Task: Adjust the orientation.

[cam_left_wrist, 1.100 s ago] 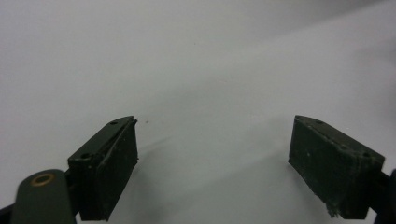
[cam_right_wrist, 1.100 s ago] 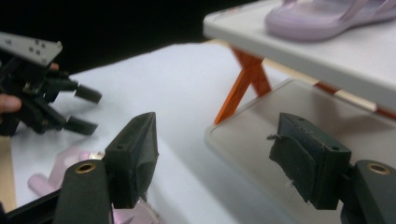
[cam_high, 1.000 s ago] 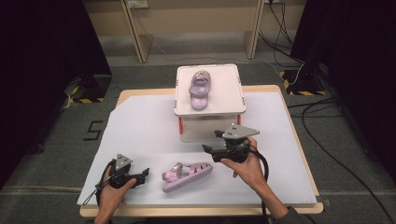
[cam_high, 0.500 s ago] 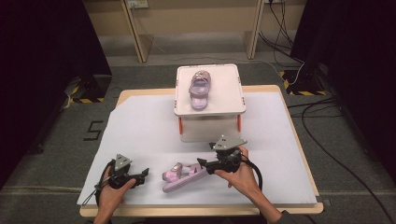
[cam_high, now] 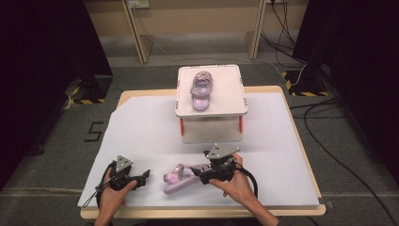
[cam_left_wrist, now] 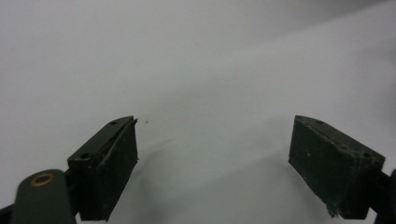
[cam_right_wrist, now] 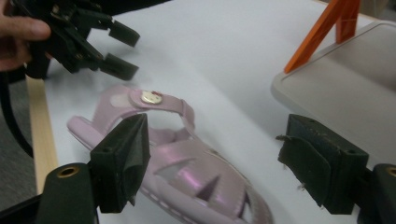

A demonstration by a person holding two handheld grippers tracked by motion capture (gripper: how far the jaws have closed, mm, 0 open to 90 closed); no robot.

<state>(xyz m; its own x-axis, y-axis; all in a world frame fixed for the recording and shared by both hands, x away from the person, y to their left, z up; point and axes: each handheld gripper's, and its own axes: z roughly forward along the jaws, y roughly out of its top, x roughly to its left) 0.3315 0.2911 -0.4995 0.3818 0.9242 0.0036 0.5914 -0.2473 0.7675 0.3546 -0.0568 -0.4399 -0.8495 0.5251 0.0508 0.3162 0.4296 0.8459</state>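
A lilac sandal [cam_high: 181,178] lies on the white sheet near the table's front edge. My right gripper [cam_high: 196,175] has come down at its toe end. In the right gripper view the sandal [cam_right_wrist: 187,172] lies between the jaws of the right gripper [cam_right_wrist: 233,172]; they have just been opening and stand wide, the right pad well off the shoe. A matching sandal [cam_high: 201,89] rests on top of the white stand [cam_high: 233,101]. My left gripper [cam_high: 142,177] sits at the front left, open over bare sheet, its fingertips [cam_left_wrist: 112,168] far apart.
The stand has orange legs [cam_right_wrist: 327,32] and a lower shelf [cam_right_wrist: 336,88] just beyond the right gripper. The left gripper [cam_right_wrist: 107,46] shows past the sandal's heel. The table's wooden front edge [cam_high: 202,213] runs close behind both hands.
My right gripper has moved left and down from beside the stand to the sandal on the sheet. The left gripper and both sandals have kept still.
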